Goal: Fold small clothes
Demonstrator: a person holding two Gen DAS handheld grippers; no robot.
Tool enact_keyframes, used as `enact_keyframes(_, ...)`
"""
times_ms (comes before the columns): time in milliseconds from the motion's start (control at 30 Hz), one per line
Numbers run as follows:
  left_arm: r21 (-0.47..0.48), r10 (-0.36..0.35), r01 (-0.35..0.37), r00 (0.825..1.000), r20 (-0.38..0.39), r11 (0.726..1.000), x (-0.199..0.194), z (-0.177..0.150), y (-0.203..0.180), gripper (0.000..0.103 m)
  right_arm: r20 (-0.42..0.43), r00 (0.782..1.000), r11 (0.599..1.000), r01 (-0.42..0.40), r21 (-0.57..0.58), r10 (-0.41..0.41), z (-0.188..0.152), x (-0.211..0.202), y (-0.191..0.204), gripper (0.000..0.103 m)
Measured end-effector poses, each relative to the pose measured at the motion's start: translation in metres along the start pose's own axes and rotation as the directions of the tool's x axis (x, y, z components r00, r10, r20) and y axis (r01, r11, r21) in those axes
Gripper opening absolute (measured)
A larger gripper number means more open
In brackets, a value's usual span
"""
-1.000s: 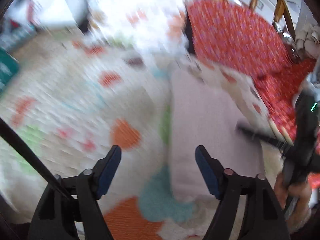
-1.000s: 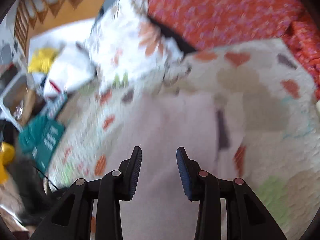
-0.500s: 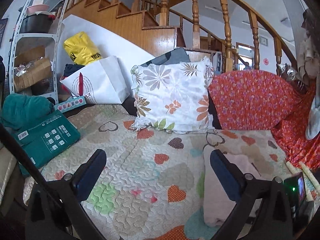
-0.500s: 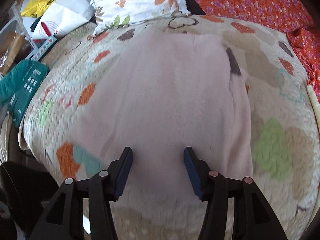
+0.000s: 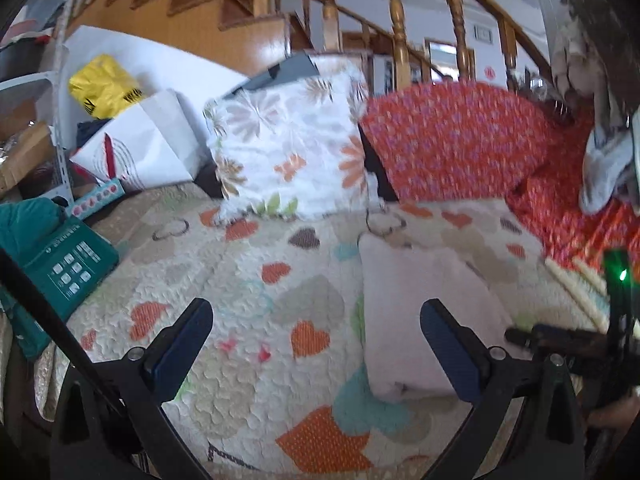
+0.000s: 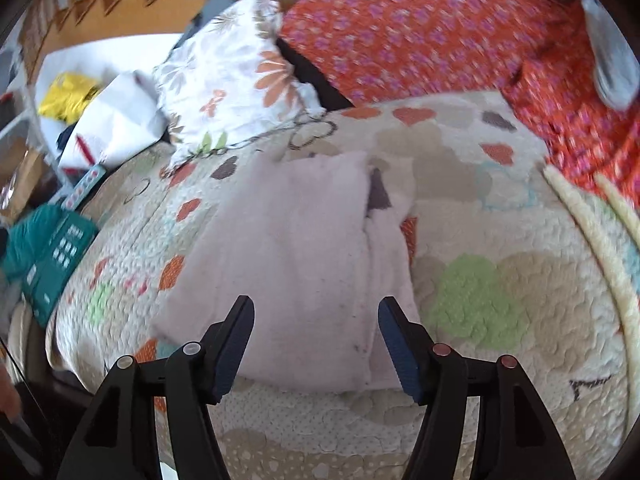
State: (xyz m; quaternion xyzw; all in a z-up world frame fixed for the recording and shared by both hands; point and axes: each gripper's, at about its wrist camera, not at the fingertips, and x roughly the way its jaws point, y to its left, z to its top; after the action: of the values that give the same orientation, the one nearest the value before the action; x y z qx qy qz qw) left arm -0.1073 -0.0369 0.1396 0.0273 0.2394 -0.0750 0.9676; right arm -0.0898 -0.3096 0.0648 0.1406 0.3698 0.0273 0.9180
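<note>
A pale pink folded garment [image 6: 296,248] lies flat on the heart-patterned quilt [image 6: 500,248]. In the left wrist view the same garment [image 5: 416,304] sits right of centre. My left gripper [image 5: 316,316] hovers above the quilt, open wide, with nothing between its fingers; its right finger overlaps the garment's near edge in the picture. My right gripper [image 6: 316,316] hangs over the garment's near edge; its jaws are opening and the pads press on nothing. The right gripper's body [image 5: 580,340] shows at the right edge of the left wrist view.
A floral pillow [image 5: 288,148] and a red patterned cushion [image 5: 452,144] stand at the back. A teal box [image 5: 68,264], a white paper bag [image 5: 136,152] and a yellow bag [image 5: 104,88] lie at the left. Wooden stairs [image 5: 224,12] rise behind.
Both grippers have opened wider and drawn back from the garment. The left view tilted up from the quilt to the pillows and stairs. The right gripper let the garment lie flat.
</note>
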Motion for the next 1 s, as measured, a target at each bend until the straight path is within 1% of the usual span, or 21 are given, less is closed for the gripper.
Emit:
enact_keyframes(100, 0.024, 0.008, -0.005, 0.996, -0.094, 1.0, 0.025, -0.019, -0.003, 0.103, 0.01, 0.999, 0.999, 0.033, 0.01, -0.033, 0.0, 0.0, -0.001, 0.069)
enact_keyframes(133, 0.024, 0.008, -0.005, 0.994, -0.113, 1.0, 0.03, -0.024, -0.002, 0.103, 0.012, 0.999, 0.999, 0.039, 0.008, -0.039, 0.0, 0.001, -0.001, 0.069)
enact_keyframes(200, 0.026, 0.019, -0.015, 0.985, -0.17, 1.0, 0.047, -0.038, -0.001, 0.103, 0.014, 0.998, 0.998, 0.057, -0.003, -0.057, -0.002, 0.003, 0.001, 0.069)
enact_keyframes(233, 0.024, 0.027, -0.023, 0.978, -0.206, 0.999, 0.057, -0.046, 0.0, 0.103, 0.011, 0.998, 0.998, 0.063, -0.01, -0.063, -0.003, 0.005, 0.002, 0.07)
enact_keyframes(267, 0.02, 0.028, -0.024, 0.973, -0.227, 1.0, 0.063, -0.051, 0.001, 0.103, 0.006, 0.997, 0.997, 0.074, -0.021, -0.074, -0.005, 0.008, 0.004, 0.07)
enact_keyframes(367, 0.011, 0.038, -0.036, 0.948, -0.316, 0.999, 0.086, -0.072, 0.004, 0.103, -0.011, 0.995, 0.995, 0.094, -0.042, -0.095, -0.007, 0.017, 0.007, 0.07)
enact_keyframes(533, 0.004, 0.035, -0.036, 0.914, -0.405, 0.999, 0.108, -0.093, 0.008, 0.103, -0.032, 0.993, 0.992, 0.111, -0.054, -0.112, -0.01, 0.029, 0.01, 0.07)
enact_keyframes(567, -0.004, 0.03, -0.035, 0.903, -0.429, 0.999, 0.114, -0.098, 0.009, 0.103, -0.037, 0.993, 0.992, 0.113, -0.058, -0.115, -0.011, 0.032, 0.011, 0.07)
enact_keyframes(667, -0.034, 0.012, -0.032, 0.882, -0.471, 0.999, 0.122, -0.104, 0.012, 0.103, -0.06, 0.991, 0.991, 0.113, -0.07, -0.117, -0.012, 0.04, 0.014, 0.07)
enact_keyframes(700, -0.054, 0.001, -0.03, 0.879, -0.476, 0.998, 0.123, -0.106, 0.014, 0.103, -0.07, 0.991, 0.991, 0.11, -0.074, -0.115, -0.013, 0.043, 0.015, 0.07)
enact_keyframes(733, -0.068, -0.004, -0.032, 0.88, -0.475, 0.997, 0.124, -0.106, 0.015, 0.103, -0.075, 0.991, 0.991, 0.108, -0.077, -0.114, -0.013, 0.045, 0.016, 0.07)
enact_keyframes(800, -0.072, -0.005, -0.034, 0.88, -0.476, 0.997, 0.124, -0.105, 0.015, 0.103, -0.079, 0.99, 0.991, 0.106, -0.086, -0.113, -0.014, 0.048, 0.018, 0.07)
enact_keyframes(1000, -0.083, -0.005, -0.04, 0.877, -0.48, 0.996, 0.126, -0.106, 0.015, 0.103, -0.092, 0.987, 0.987, 0.119, -0.111, -0.129, -0.016, 0.054, 0.02, 0.075)
